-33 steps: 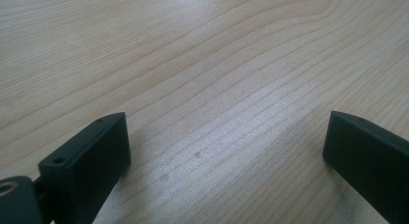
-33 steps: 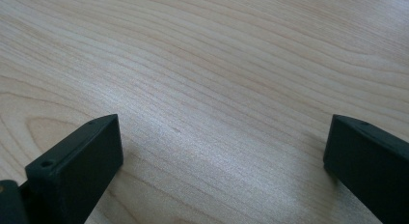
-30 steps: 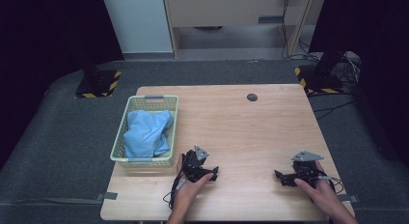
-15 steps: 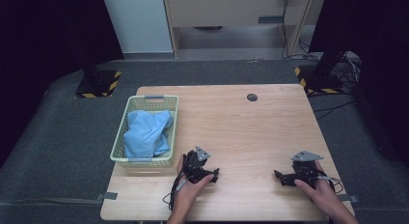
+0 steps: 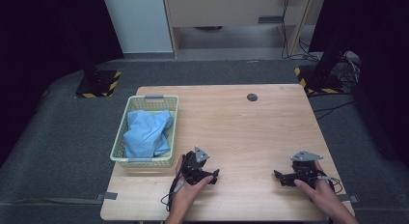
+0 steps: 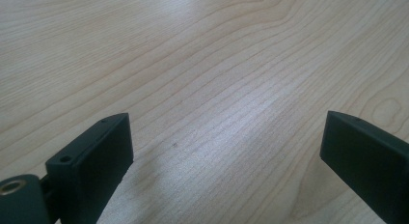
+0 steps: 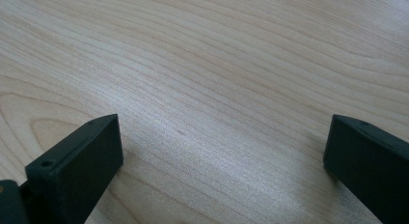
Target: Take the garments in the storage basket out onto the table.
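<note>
A light green basket (image 5: 120, 142) stands at the table's left side with a crumpled blue cloth (image 5: 145, 132) inside it. My left gripper (image 5: 214, 175) rests on the wooden table (image 5: 251, 132) just right of the basket's near corner, pointing right, held by a hand. In the left gripper view its jaws stand wide apart over bare wood, so the left gripper (image 6: 226, 137) is open and empty. My right gripper (image 5: 278, 176) lies near the front right, pointing left. The right gripper (image 7: 224, 142) is open too, nothing between its jaws.
A small dark round disc (image 5: 252, 97) lies near the table's far edge. Grey floor surrounds the table, with black stands on yellow-striped bases (image 5: 99, 84) at both far sides. Cables (image 5: 170, 195) trail from the left gripper toward the front edge.
</note>
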